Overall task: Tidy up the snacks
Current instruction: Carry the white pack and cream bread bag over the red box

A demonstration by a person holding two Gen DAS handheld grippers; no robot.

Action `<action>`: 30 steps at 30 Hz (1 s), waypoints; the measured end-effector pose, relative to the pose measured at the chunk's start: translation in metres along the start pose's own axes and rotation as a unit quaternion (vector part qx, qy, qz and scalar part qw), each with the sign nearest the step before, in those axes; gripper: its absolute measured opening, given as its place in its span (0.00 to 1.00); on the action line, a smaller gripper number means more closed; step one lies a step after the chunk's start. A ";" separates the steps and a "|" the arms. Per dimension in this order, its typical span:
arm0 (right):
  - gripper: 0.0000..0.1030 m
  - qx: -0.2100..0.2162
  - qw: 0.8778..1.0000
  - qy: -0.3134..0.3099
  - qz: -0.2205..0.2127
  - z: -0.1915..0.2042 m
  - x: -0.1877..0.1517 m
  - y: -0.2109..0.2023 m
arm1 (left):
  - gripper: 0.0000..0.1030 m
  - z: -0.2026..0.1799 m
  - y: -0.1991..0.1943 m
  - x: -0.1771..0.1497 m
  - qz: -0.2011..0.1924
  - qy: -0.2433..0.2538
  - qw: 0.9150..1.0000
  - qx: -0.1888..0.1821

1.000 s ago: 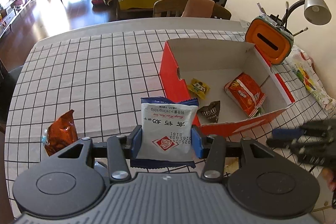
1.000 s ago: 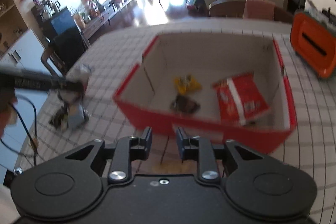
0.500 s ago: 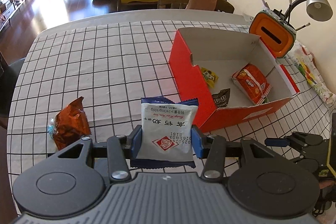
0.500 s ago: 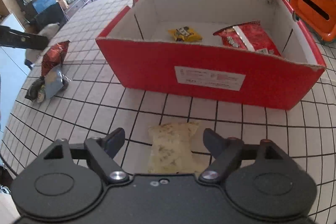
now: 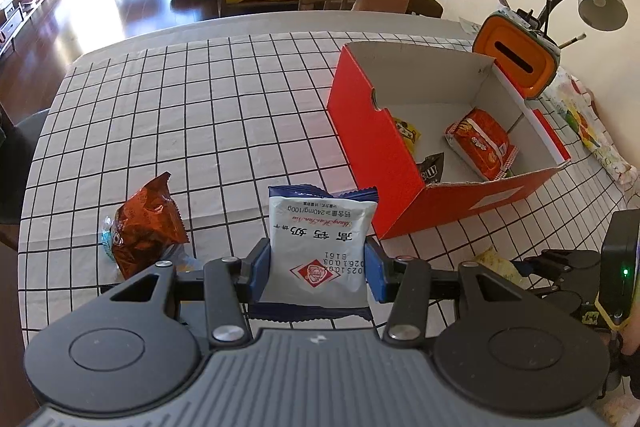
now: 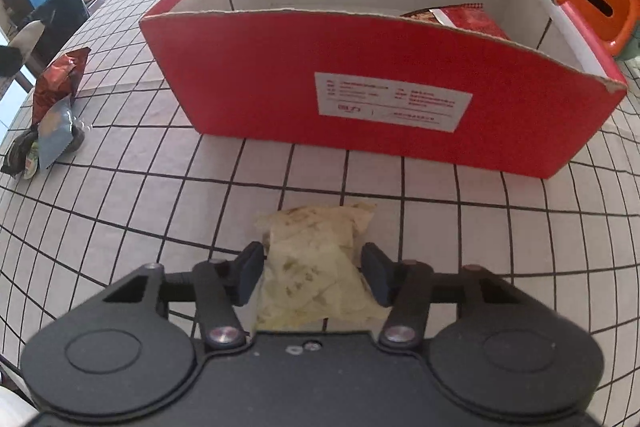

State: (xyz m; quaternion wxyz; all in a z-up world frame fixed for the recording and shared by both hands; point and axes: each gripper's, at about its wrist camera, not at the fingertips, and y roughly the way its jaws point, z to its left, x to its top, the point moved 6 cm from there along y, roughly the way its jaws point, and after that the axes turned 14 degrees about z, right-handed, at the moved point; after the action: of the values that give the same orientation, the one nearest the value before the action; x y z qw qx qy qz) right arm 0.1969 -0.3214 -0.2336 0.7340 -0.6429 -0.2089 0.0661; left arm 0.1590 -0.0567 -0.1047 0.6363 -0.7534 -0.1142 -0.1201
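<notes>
Closing right hand-held gripper (image 6: 313,273) half hides pale packet (image 6: 316,259), maybe gripped.

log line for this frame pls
left gripper: shut on white packet | right gripper: closing on yellow packet, contact unclear | red box: three snacks inside

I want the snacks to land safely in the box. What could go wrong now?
The left hand-held gripper pinches the white packet only by its side edges, so it might slip out on the way. The right hand-held gripper hugs the yellowish packet, which looks crumpled, and a hard squeeze might crush it. The red box has a tall front wall, so a low carry could bump it.
</notes>
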 end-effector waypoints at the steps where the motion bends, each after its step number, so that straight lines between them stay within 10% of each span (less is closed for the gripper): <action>1: 0.46 -0.003 1.000 0.000 -0.002 0.001 -0.001 0.000 | 0.46 0.000 0.000 0.000 0.000 0.001 1.000 0.000; 30: 0.39 0.006 0.988 0.033 -0.153 -0.049 0.061 -0.131 | 0.46 -0.077 -0.002 0.059 -0.037 0.041 0.998 -0.017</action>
State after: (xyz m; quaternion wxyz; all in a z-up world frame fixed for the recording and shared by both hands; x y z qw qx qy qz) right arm 0.2490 -0.3654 -0.0965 0.7457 -0.6009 -0.2799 -0.0668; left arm 0.2115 -0.1311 -0.0711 0.6226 -0.7540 -0.1139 -0.1760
